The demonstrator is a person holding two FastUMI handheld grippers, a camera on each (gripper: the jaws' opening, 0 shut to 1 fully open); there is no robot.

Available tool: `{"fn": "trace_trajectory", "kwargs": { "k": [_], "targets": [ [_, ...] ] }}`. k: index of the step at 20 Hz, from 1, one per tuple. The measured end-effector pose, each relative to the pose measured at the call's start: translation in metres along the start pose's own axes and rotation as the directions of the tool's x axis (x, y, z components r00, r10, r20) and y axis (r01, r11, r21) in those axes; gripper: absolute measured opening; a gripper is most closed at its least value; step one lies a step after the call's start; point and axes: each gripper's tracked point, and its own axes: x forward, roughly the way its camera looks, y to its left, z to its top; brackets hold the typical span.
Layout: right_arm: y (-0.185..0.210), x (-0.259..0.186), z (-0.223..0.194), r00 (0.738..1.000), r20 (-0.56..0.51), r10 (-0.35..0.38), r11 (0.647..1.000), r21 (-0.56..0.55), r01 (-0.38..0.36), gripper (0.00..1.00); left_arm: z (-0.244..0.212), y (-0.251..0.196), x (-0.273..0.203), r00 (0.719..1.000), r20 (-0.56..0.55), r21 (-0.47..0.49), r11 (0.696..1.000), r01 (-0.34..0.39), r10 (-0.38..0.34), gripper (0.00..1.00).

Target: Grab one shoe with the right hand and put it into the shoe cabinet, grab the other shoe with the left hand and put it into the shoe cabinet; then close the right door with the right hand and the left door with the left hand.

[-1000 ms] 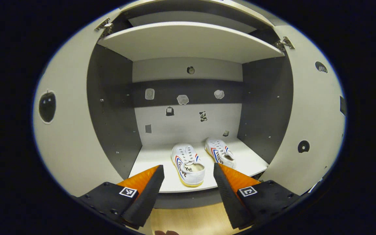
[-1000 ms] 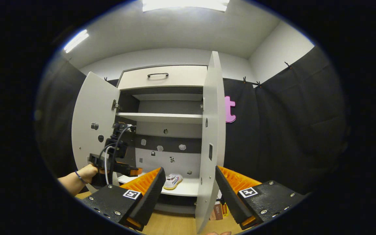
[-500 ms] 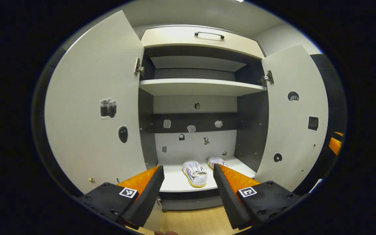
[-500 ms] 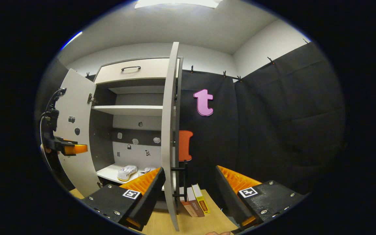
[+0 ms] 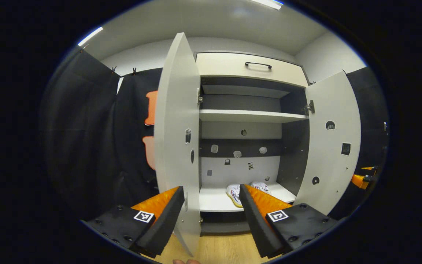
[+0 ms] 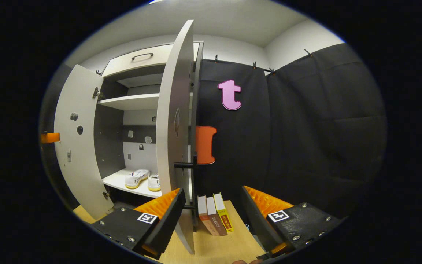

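Shoes [image 6: 142,179], both white with striped sides, sit side by side on the bottom shelf [image 6: 120,180] of the shoe cabinet [image 5: 249,68], toes toward the back panel; in the left gripper view the pair [image 5: 245,191] is partly hidden behind one finger of the left gripper [image 5: 211,205], whose jaws stand spread with nothing between them; the left door [image 5: 177,132] stands open, seen nearly edge-on just ahead of that gripper; the right door [image 5: 330,143] is swung wide; in the right gripper view the right gripper [image 6: 213,207] is likewise spread and empty, held off beside the outer face of the right door [image 6: 172,124], near its dark bar handle [image 6: 186,165]; three books [image 6: 215,217] stand on the wooden floor [image 6: 229,245] against the black cloth, between the fingers; the far left door [image 6: 77,135] hangs open too.
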Motion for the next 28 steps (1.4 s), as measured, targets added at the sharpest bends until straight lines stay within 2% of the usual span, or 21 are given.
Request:
{"fn": "trace_trajectory", "kwargs": {
  "k": [5,8,11,12,13,14,15,20,28],
  "targets": [
    [0.014,0.0,-0.003,1.0,0.0,0.022,0.999,-0.043,-0.022,0.9,0.006,0.023,-0.022,0.999,0.024,-0.012,1.0,-0.028,0.028,0.96],
    [0.025,-0.001,0.002,0.999,0.006,0.031,0.997,-0.072,-0.031,0.81,0.011,0.028,-0.029,0.999,0.037,-0.029,0.999,-0.025,0.027,0.96],
    [0.037,-0.002,0.002,0.999,0.005,0.049,0.997,-0.057,-0.048,0.73,0.017,0.039,-0.037,0.998,0.052,-0.023,0.999,-0.036,0.037,0.96],
    [0.042,-0.001,0.002,0.998,0.002,0.057,0.998,-0.041,-0.057,0.72,0.02,0.044,-0.04,0.997,0.058,-0.019,0.999,-0.041,0.042,0.96],
    [0.049,-0.001,0.001,0.997,0.003,0.071,0.997,-0.033,-0.071,0.8,0.024,0.046,-0.041,0.997,0.065,-0.016,0.999,-0.043,0.044,0.96],
    [0.057,-0.001,0.001,0.996,0.006,0.084,0.996,-0.031,-0.084,0.7,0.026,0.05,-0.044,0.996,0.071,-0.014,0.999,-0.046,0.046,0.96],
    [0.065,0.0,0.001,0.995,0.008,0.097,0.995,-0.03,-0.096,0.68,0.029,0.054,-0.045,0.996,0.077,-0.011,0.999,-0.05,0.05,0.96],
    [0.095,0.005,0.002,0.99,0.016,0.142,0.99,-0.013,-0.142,0.68,0.029,0.074,-0.051,0.995,0.076,-0.016,0.998,-0.062,0.063,0.96],
    [0.139,0.03,0.0,0.985,0.019,0.171,0.984,0.045,-0.172,0.71,0.024,0.115,-0.049,0.994,0.06,-0.02,0.996,-0.092,0.094,0.96]
  ]
}}
